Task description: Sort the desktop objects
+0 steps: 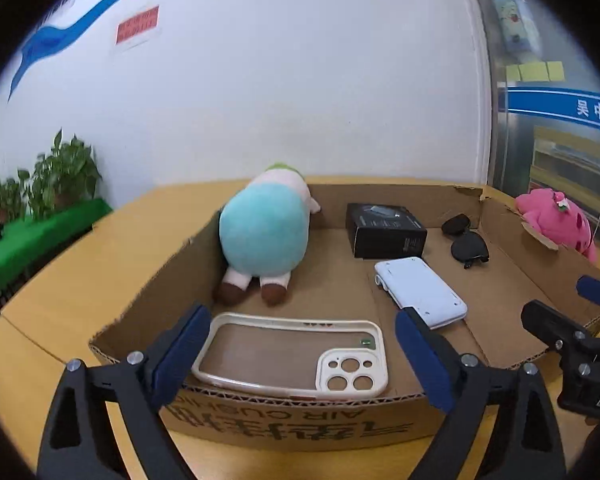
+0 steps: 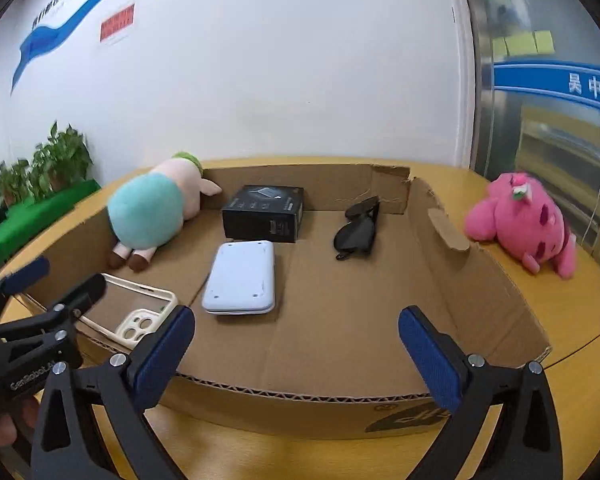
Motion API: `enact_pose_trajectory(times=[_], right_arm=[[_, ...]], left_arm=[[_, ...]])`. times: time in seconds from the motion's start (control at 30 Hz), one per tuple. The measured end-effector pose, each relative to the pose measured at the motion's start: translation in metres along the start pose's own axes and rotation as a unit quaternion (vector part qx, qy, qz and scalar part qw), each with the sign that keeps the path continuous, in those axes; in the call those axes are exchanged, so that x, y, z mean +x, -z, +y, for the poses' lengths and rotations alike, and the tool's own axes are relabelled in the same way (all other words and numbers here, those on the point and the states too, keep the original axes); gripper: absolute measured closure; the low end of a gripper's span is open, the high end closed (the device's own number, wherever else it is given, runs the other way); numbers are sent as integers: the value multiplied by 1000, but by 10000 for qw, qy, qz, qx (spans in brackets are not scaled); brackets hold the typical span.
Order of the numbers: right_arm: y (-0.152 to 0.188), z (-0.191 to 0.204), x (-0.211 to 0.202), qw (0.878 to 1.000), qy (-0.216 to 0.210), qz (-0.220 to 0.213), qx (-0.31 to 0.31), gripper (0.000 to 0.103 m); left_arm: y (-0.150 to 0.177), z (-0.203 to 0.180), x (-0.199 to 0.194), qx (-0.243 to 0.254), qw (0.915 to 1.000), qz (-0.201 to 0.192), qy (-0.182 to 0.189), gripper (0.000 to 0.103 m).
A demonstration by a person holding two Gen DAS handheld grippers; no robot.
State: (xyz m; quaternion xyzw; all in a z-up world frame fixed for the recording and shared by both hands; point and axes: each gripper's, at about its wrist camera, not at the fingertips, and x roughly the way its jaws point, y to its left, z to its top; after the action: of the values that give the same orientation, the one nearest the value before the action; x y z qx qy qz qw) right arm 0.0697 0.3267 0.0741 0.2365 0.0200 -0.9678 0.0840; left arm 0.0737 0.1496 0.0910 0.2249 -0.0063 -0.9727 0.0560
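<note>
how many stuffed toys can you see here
2. The blue and cream stuffed toy lies inside the cardboard box, against its left wall at the far corner. The pink stuffed toy lies outside the box, on the table to its right. None looks hidden.

Box (image 2: 480,264): raw brown corrugated cardboard, matt, fluting exposed at cut edges. Tabletop (image 2: 260,452): smooth wood-look laminate, light sheen. Teal plush (image 1: 264,232) and pink plush (image 2: 528,220): soft fuzzy cloth. Phone case (image 1: 292,354): smooth cream plastic. Sunglasses (image 2: 356,232): glossy black plastic. Gripper pads (image 2: 164,360): textured blue.
</note>
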Motion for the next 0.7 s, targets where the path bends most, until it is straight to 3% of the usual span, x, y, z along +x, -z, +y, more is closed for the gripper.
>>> enact_pose_trajectory(times=[0.7], right_arm=[[5,3,-4,9999,69,-111,16,0]], left_arm=[[5,6,3,14,10000,29,-4,1]])
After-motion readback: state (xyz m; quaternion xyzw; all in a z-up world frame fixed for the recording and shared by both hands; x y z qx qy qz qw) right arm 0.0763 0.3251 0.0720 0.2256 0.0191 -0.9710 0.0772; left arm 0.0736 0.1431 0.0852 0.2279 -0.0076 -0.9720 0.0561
